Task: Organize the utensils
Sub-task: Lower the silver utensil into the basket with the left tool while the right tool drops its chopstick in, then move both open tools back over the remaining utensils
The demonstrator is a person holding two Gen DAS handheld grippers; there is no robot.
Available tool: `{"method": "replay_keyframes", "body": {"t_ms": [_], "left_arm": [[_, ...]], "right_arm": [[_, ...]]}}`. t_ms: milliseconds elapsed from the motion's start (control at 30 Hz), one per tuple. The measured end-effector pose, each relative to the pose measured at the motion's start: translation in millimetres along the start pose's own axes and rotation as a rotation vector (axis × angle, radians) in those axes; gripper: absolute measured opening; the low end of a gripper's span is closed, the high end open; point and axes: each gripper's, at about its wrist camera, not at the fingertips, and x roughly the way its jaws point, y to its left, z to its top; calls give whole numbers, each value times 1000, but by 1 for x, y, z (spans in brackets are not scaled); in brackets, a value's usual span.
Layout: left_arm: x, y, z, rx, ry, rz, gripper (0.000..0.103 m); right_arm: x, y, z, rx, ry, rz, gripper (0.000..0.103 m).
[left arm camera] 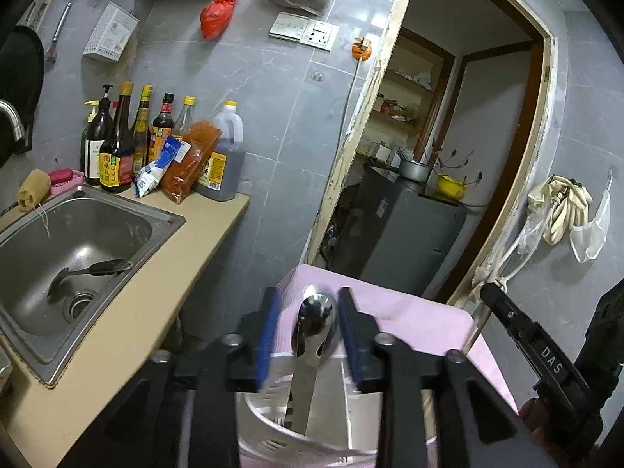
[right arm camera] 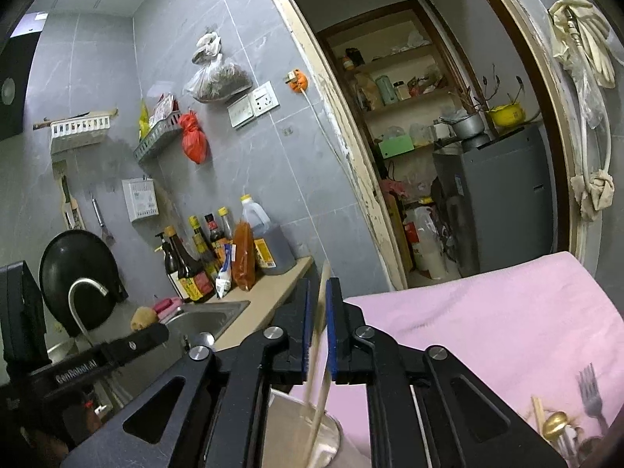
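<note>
Over the pink-clothed table (right arm camera: 487,312), the left gripper (left arm camera: 308,335), jaws apart around a steel spoon (left arm camera: 314,323) standing in a white holder (left arm camera: 269,421), should withdraw straight, while the right gripper (right arm camera: 318,335), jaws clamped on chopsticks (right arm camera: 318,351), lowers them vertically.

Grey marbled wall tiles (right arm camera: 241,179) back a beige countertop (left arm camera: 128,312) with a steel sink (left arm camera: 78,241). A worn cream-framed doorway (right arm camera: 351,148) opens onto wooden pantry shelves (right arm camera: 405,97).
</note>
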Motion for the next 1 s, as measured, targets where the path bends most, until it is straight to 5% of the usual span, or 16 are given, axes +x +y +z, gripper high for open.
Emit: {"method": "replay_keyframes", "body": {"t_ms": [33, 233, 633, 1000], "left_arm": [[-3, 0, 0, -5, -5, -1, 45], [-13, -11, 3, 6, -14, 2, 56], [-37, -71, 4, 68, -81, -21, 92], [-45, -146, -22, 159, -91, -58, 99]], "right_arm": [[-3, -1, 1, 2, 5, 0, 19], [-26, -11, 9, -8, 3, -19, 26], [-94, -51, 52, -76, -52, -122, 65], [-148, -108, 70, -132, -55, -260, 100]]}}
